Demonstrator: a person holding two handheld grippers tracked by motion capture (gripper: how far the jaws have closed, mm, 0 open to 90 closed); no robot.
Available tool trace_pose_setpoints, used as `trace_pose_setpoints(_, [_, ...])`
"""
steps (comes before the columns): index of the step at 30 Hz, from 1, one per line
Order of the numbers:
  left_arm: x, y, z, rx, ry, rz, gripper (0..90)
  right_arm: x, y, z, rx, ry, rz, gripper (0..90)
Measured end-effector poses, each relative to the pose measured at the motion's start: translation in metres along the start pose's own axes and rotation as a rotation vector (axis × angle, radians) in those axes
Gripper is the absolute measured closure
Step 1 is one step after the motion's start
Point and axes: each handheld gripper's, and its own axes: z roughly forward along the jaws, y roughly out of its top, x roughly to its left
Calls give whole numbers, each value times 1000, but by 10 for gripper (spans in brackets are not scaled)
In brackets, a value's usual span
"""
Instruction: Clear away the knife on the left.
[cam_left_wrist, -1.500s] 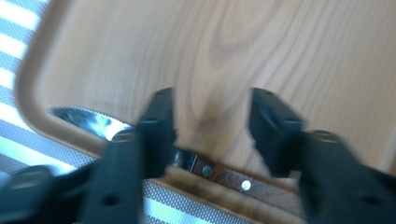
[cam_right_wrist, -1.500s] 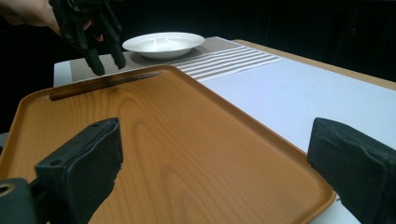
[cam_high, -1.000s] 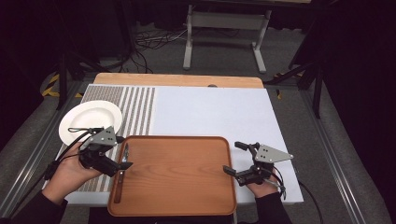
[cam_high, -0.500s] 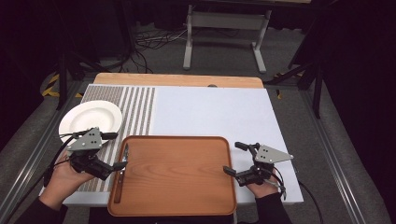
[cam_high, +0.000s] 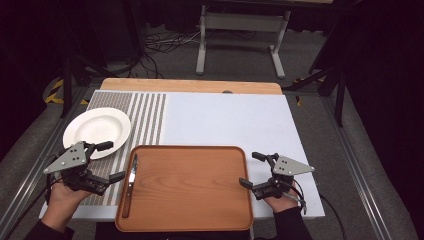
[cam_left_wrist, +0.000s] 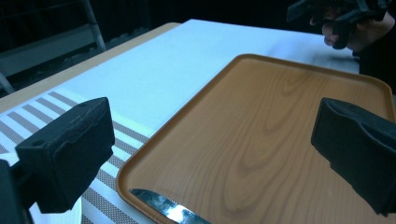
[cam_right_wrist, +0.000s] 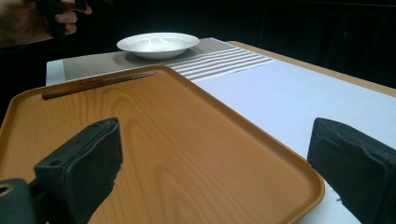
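A brown wooden tray (cam_high: 190, 185) lies at the table's near edge. A knife (cam_high: 129, 184) with a wooden handle rests along the tray's left side, blade pointing away; its blade tip (cam_left_wrist: 163, 207) shows low in the left gripper view. My left gripper (cam_high: 111, 161) is open just left of the tray, over the striped mat, holding nothing. My right gripper (cam_high: 251, 170) is open at the tray's right edge, also with nothing in it. A white plate (cam_high: 97, 126) sits on the mat behind the left gripper, and the plate (cam_right_wrist: 158, 44) appears far off in the right gripper view.
A striped grey placemat (cam_high: 145, 115) covers the table's left part, and a white mat (cam_high: 230, 120) the rest. A wooden strip (cam_high: 190, 86) runs along the far edge. Beyond the table stand a metal frame (cam_high: 240, 30) and floor cables.
My left gripper has drawn back to the left, away from the knife and off the tray. The knife stays lying on the tray. The right gripper has not moved.
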Motion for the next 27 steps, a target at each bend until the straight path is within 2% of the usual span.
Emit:
trace_pose_setpoints(7, [4, -16, -6, -35, 15, -24, 3, -1, -1, -1, -4, -1, 2, 39])
trace_pose_setpoints(10, [5, -24, -8, -28, 25, -30, 3, -1, -1, -1, -4, 0, 4, 39])
trace_pose_setpoints(19, [12, -54, -11, -10, 28, -94, 4, -1, -2, -1, -3, -4, 6, 39])
trace_pose_setpoints(23, [13, -59, -9, -16, 19, -118, 4, -2, -3, -2, -2, -7, 11, 39])
trace_pose_setpoints(27, [13, -61, -7, -7, 20, -111, 4, -2, -4, -1, 3, -6, 12, 39])
